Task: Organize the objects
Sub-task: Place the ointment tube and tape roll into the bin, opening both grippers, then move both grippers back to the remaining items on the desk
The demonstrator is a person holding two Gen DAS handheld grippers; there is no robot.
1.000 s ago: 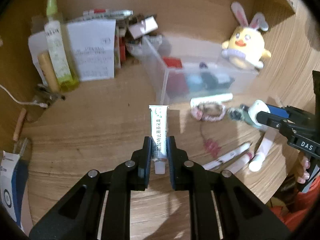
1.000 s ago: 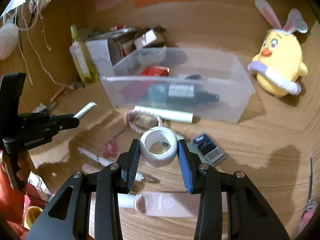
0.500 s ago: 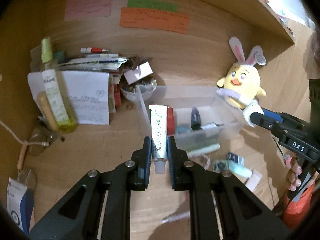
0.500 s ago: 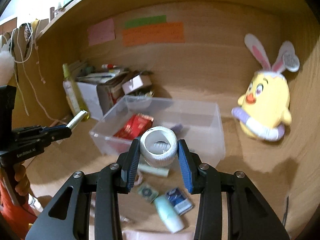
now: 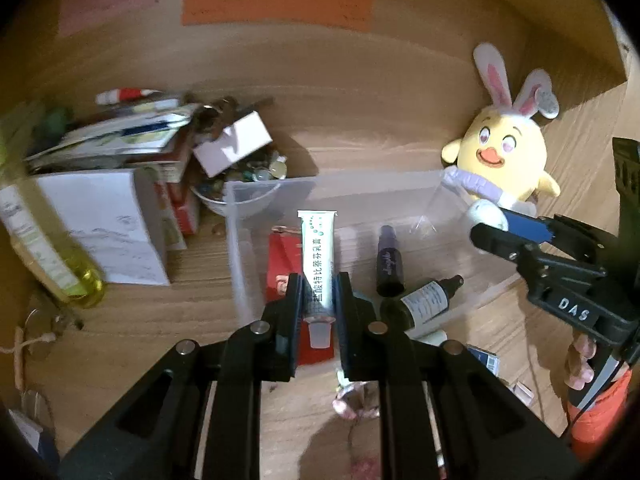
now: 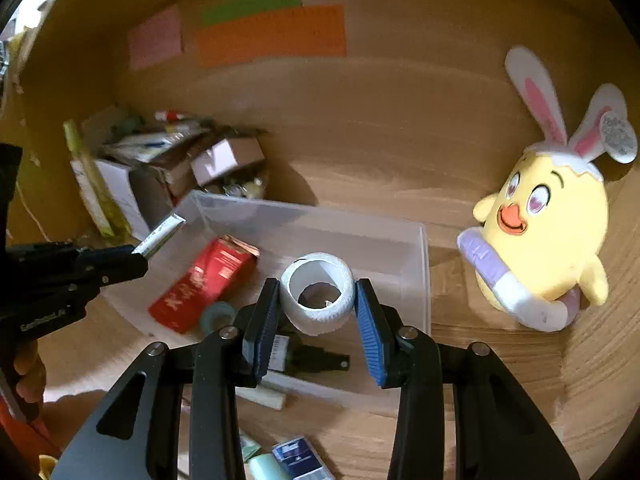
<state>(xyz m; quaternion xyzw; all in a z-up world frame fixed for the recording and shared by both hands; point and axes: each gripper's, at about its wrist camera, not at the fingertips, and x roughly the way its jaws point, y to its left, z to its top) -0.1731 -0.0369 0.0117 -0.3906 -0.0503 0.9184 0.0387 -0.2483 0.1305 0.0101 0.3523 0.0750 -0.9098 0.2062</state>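
One clear plastic bin (image 6: 416, 276) holds one red packet (image 6: 204, 284) and two dark bottles (image 5: 390, 260). One yellow plush chick (image 6: 548, 236) sits at right; three paper notes (image 6: 272, 34) hang above. Two grippers carry one white tube (image 5: 318, 258) and one white tape roll (image 6: 318, 292).

Probably a home desk nook: plush chick (image 6: 548, 220), sticky notes (image 6: 272, 32).

Wooden desk (image 6: 496, 360) carries a clear bin (image 6: 424, 280), plush chick (image 6: 540, 240) and cartons (image 5: 100, 220)

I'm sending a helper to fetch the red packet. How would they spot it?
Find the clear plastic storage bin in front of the yellow plush chick. The flat red packet lies at the bin's left end, the only red item among dark bottles.
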